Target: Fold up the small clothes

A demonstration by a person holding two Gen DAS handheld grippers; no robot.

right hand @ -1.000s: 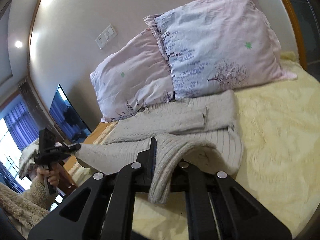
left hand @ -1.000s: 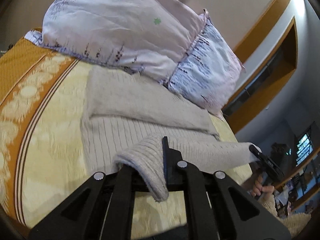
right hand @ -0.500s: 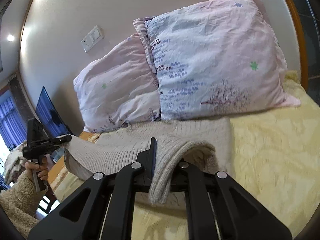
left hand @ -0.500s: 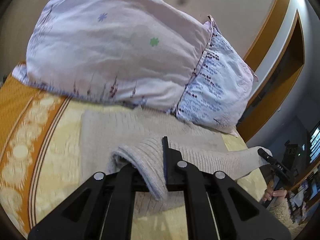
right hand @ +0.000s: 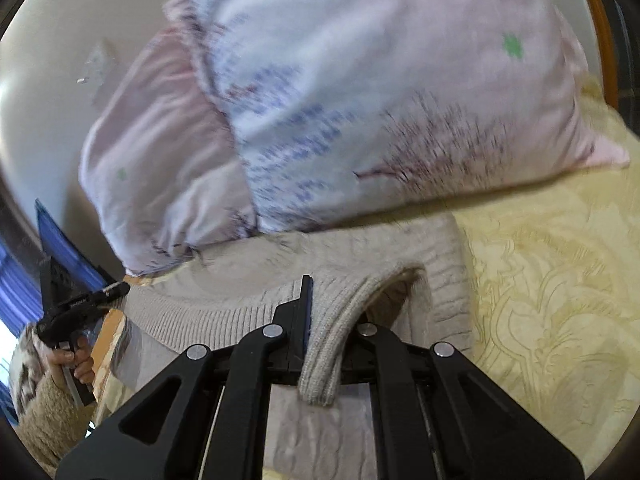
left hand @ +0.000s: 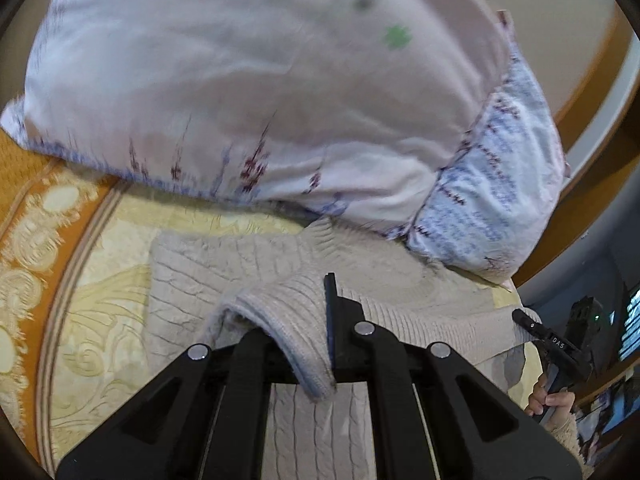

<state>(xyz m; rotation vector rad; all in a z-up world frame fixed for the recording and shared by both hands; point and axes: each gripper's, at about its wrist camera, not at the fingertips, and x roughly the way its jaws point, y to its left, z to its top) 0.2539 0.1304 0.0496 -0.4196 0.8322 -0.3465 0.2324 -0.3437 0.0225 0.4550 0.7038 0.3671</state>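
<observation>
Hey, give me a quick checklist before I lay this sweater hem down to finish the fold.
1. Left tool clamped on the sweater hem: ok.
2. Right tool clamped on the hem: ok.
3. Hem stretched fairly straight between the two tools: ok.
4. Lifted half carried over the lower half: ok.
5. Landing spot free of the pillows: not ok, they overlap the sweater's far edge.
6. Corners aligned underneath: cannot tell, hidden.
</observation>
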